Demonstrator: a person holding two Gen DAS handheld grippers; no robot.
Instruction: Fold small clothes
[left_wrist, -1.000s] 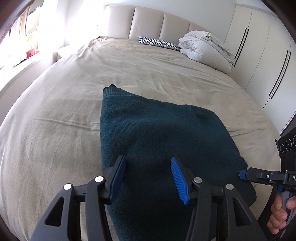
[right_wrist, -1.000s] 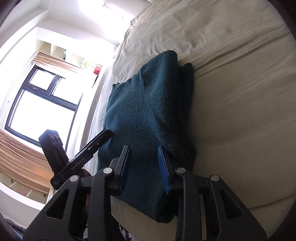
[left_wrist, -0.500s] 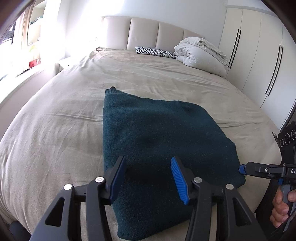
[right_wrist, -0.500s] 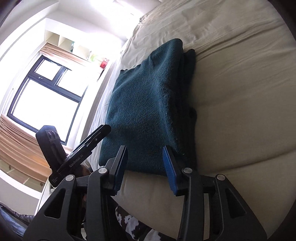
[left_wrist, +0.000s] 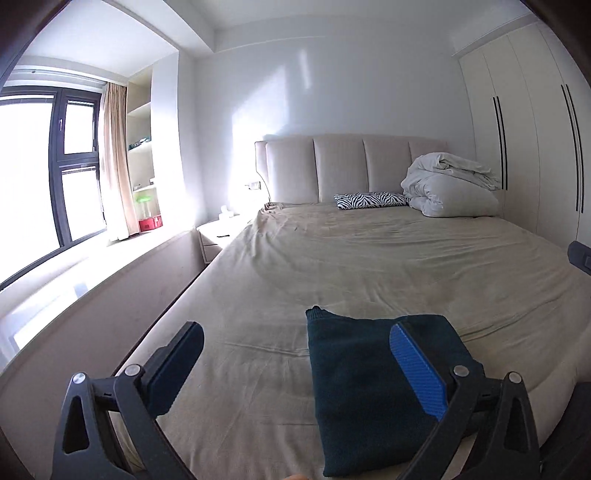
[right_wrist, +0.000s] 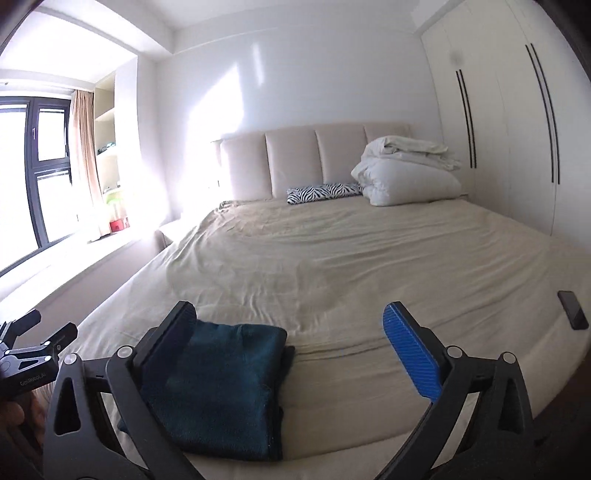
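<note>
Bed (left_wrist: 369, 266): beige sheet, wrinkled, filled most of both views. Wardrobe (right_wrist: 517, 129) just right of bed. Window (left_wrist: 44, 177) well left of bed. Padded headboard (left_wrist: 351, 166) at bed's far end; white duvet bundle (left_wrist: 447, 188) against it at bed's far-right corner, zebra pillow (left_wrist: 369, 200) just left of the bundle. Folded dark teal sweater (left_wrist: 354, 391) flat on bed's near edge, long axis running foot-to-head, narrow end toward headboard, one corner sticking up. Dark phone (right_wrist: 572, 309) on bed's right edge, well apart from sweater. Left gripper (left_wrist: 295, 369) and right gripper (right_wrist: 291, 349) above bed's near edge: jaws just opened, spread fully wide, holding nothing, clear of sweater.
</note>
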